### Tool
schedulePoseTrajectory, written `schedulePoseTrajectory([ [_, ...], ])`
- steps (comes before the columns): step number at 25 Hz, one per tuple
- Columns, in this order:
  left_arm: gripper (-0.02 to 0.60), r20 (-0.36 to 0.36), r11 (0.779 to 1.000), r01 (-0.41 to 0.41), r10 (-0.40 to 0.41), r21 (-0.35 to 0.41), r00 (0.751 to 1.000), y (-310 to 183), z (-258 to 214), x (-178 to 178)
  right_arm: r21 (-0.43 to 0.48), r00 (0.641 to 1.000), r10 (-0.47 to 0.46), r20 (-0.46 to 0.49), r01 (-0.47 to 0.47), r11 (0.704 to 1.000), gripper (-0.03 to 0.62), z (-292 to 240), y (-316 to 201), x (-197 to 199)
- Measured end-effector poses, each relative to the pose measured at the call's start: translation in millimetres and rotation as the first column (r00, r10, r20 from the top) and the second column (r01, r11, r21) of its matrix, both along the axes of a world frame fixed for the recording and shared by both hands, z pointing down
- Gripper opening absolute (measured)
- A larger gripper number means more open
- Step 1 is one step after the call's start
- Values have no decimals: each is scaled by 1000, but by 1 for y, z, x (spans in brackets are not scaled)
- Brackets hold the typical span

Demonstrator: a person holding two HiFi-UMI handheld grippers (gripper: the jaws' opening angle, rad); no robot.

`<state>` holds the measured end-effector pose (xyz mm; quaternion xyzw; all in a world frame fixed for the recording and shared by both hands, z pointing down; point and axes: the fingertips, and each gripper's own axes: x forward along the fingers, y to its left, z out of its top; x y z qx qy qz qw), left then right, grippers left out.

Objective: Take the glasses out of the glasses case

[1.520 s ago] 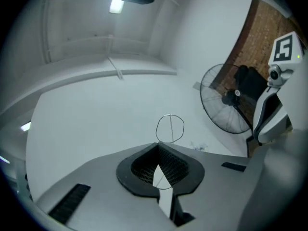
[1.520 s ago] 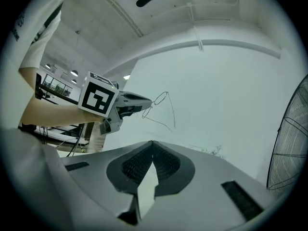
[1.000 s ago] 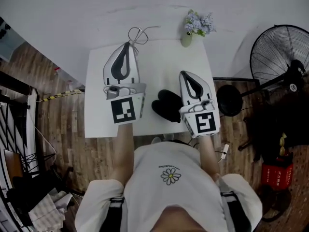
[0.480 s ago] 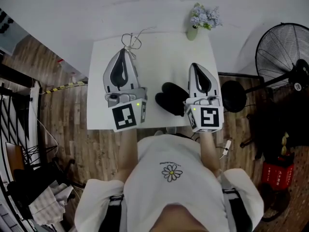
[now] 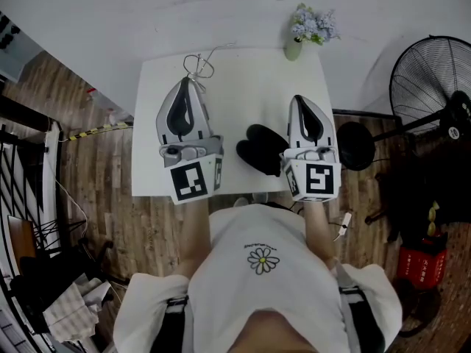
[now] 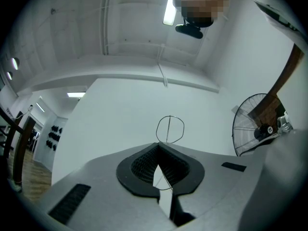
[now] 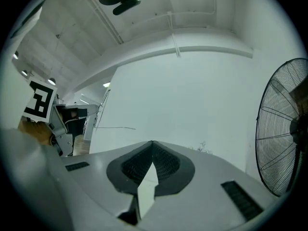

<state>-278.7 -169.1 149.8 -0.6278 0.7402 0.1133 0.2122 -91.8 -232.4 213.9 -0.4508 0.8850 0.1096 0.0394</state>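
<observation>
From above, a white table (image 5: 243, 87) stands on a wooden floor, with a person in a daisy-print shirt (image 5: 263, 259) at its near edge holding both tools over it. The left gripper (image 5: 193, 81) reaches toward the far side, and the thin wire glasses (image 5: 200, 65) sit right at its tips, apart from the case. The black case (image 5: 259, 149) lies on the table between the two tools, just beside the right gripper (image 5: 297, 98), and shows as two dark lobes. A small vase of flowers (image 5: 309, 26) stands at the far right corner, and a fan (image 5: 430, 83) is off to the right on the floor. In the left gripper view, the left gripper (image 6: 158, 144) has its jaws pinched together on a thin wire of the glasses (image 6: 170, 129), one round rim standing up past the tips against the white wall; the fan (image 6: 250, 129) shows at the right. In the right gripper view, the right gripper (image 7: 152, 142) has its jaws closed tip to tip with nothing between them, and the fan (image 7: 284, 153) fills the right edge.
</observation>
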Motion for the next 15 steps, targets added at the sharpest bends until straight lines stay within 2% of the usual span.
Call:
schedulePoseTrajectory([
  [15, 12, 17, 1000, 10, -10, 9, 1000, -1, -4, 4, 22, 1000, 13, -17, -13, 1000, 9, -1, -5, 6],
])
